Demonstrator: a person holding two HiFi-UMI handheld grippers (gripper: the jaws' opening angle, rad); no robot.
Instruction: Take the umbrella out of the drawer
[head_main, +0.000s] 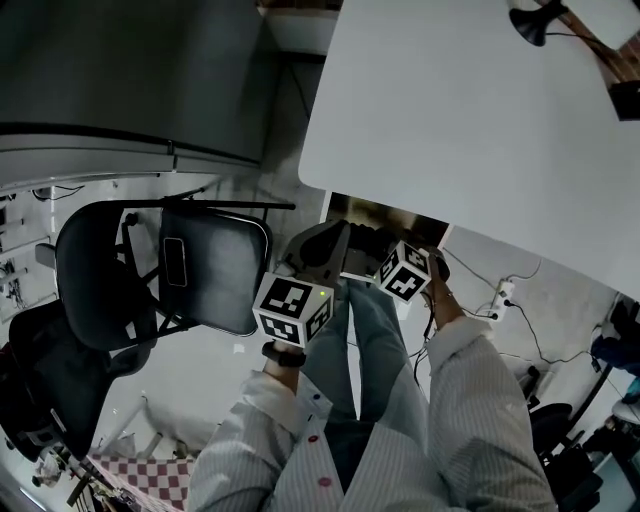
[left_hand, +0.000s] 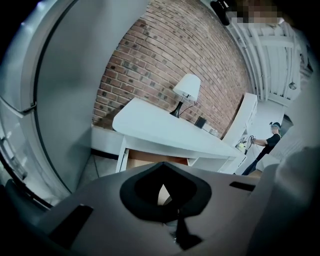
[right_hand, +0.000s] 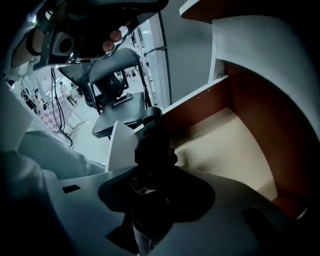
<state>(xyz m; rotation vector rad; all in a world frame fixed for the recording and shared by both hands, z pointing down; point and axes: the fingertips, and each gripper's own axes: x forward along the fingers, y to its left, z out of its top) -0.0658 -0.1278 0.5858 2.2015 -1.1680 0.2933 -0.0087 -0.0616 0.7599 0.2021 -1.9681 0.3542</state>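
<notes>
A large white table (head_main: 480, 120) fills the upper right of the head view, and my two striped sleeves reach in toward its near edge. Under that edge the drawer (right_hand: 260, 110) stands open, with red-brown walls and a bare tan floor. A dark folded umbrella (right_hand: 152, 140) juts out over the drawer's front corner. It looks clear of the floor, though I cannot tell whether its far end brushes the white front panel.

My right claw (right_hand: 152, 197) is clamped around the umbrella's bundled body, its jaws held fairly wide by the thickness of the folds. My left claw (left_hand: 165, 192) points toward the table from farther back. Its jaws seem drawn together with nothing between them.

I judge the umbrella light, with a stiff shaft inside soft, slick fabric that can slide under the pads. The best hold is across the middle of the bundle, squeezing down to the shaft.
</notes>
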